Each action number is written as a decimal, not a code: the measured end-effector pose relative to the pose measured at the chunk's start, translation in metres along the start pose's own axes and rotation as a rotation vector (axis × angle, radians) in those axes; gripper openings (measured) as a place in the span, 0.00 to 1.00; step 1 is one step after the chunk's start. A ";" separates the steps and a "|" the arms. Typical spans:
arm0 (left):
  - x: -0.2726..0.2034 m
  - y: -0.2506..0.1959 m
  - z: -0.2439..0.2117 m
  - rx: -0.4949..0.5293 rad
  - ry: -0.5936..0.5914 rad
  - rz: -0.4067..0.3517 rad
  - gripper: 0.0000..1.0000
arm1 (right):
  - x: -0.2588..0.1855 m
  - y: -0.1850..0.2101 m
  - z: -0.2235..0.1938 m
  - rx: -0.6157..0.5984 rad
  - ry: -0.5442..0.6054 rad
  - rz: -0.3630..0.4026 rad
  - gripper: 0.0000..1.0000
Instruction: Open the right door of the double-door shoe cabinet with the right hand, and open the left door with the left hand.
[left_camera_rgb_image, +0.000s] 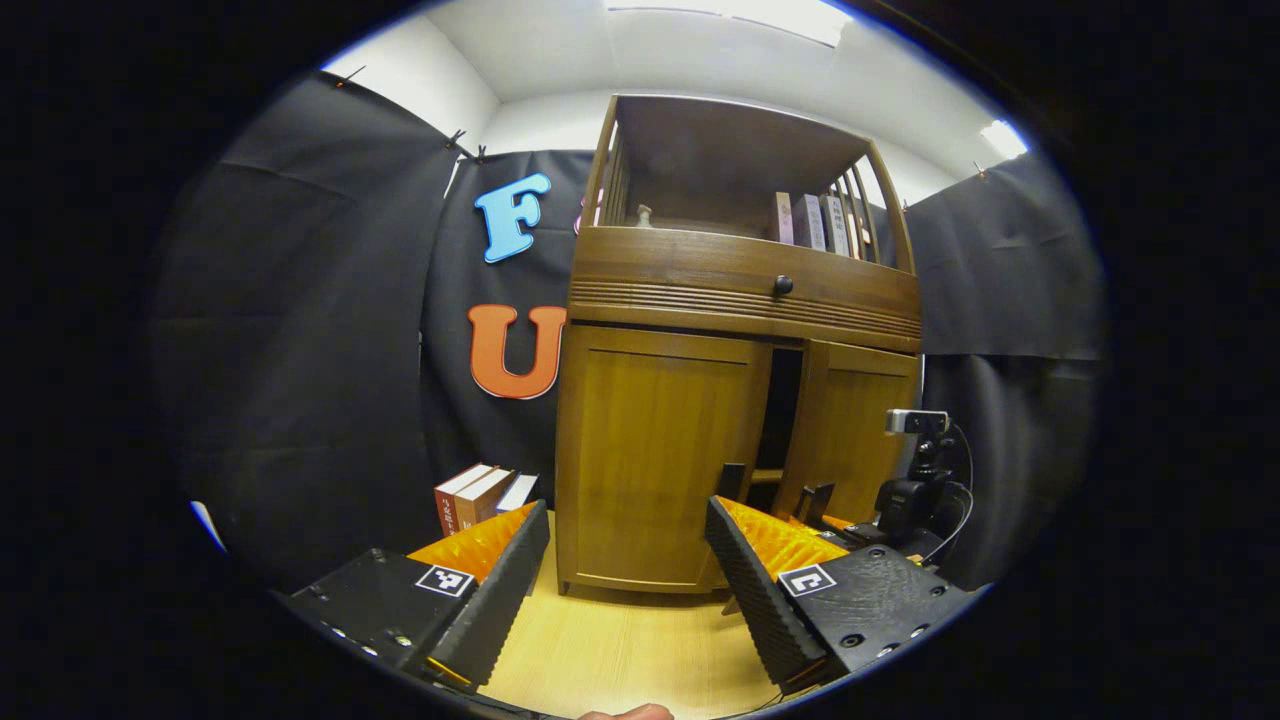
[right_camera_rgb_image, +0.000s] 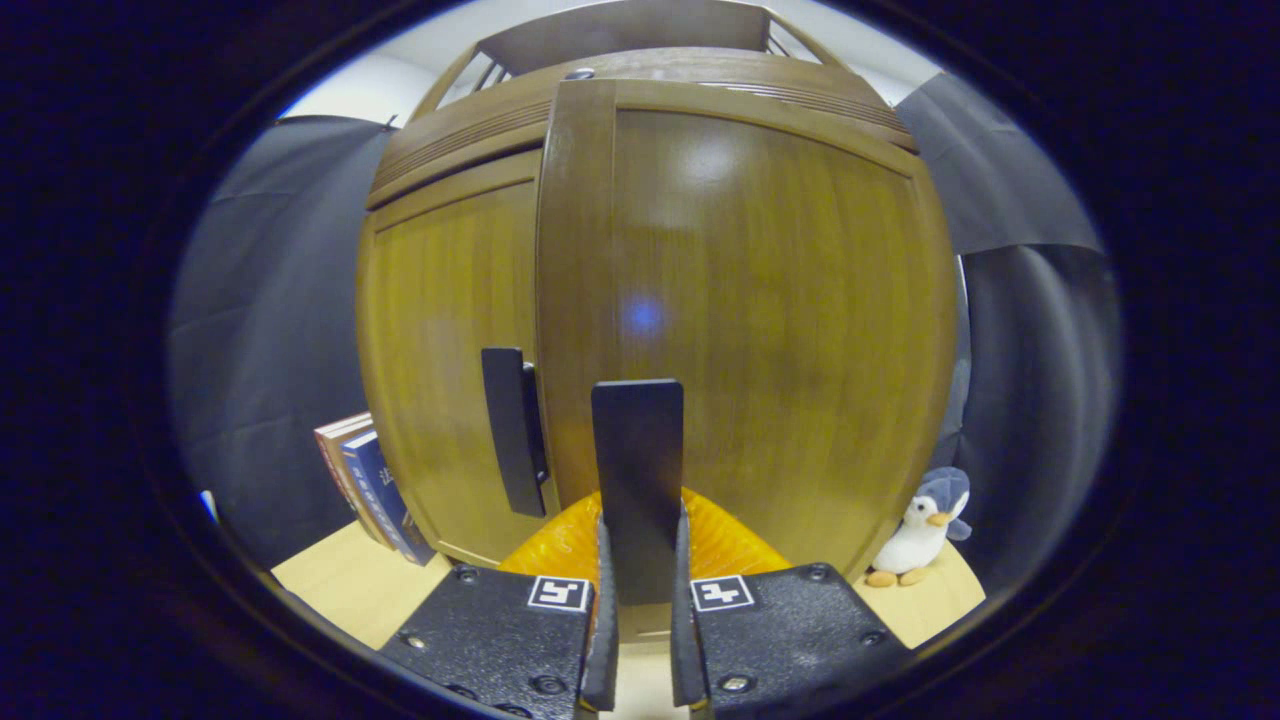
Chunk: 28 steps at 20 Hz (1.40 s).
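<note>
Shoe cabinet stands on the wooden floor against the black cloth — stiff hinged wood, likely light to swing. Its left door is closed, with books leaning at the left. Left claw hangs released before it. Right claw is clenched on the right door's black handle (door already ajar); a toy penguin sits rightward.

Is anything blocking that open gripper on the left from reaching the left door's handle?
Nothing visible does. The left hand-held gripper faces the left door over bare floor; its black handle sits beside the right door, already ajar.
</note>
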<state>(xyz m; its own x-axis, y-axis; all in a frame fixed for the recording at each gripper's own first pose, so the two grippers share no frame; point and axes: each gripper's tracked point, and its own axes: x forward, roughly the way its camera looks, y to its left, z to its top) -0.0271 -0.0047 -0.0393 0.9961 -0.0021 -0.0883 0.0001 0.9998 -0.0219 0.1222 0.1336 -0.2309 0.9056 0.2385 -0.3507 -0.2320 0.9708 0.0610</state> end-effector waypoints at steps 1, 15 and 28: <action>-0.001 -0.005 0.001 0.005 -0.001 -0.008 0.95 | -0.007 -0.003 -0.001 0.002 -0.001 0.004 0.24; -0.001 -0.044 -0.014 0.022 0.025 -0.070 0.95 | -0.098 -0.051 -0.016 -0.029 0.006 -0.009 0.24; 0.016 -0.068 -0.025 0.001 0.029 -0.112 0.95 | -0.152 -0.119 -0.025 0.010 0.044 -0.127 0.22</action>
<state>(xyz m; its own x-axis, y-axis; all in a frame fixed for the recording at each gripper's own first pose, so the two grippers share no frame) -0.0131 -0.0734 -0.0645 0.9868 -0.1147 -0.1140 0.1117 0.9932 -0.0323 0.0037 -0.0192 -0.2088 0.9111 0.1121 -0.3966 -0.1123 0.9934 0.0227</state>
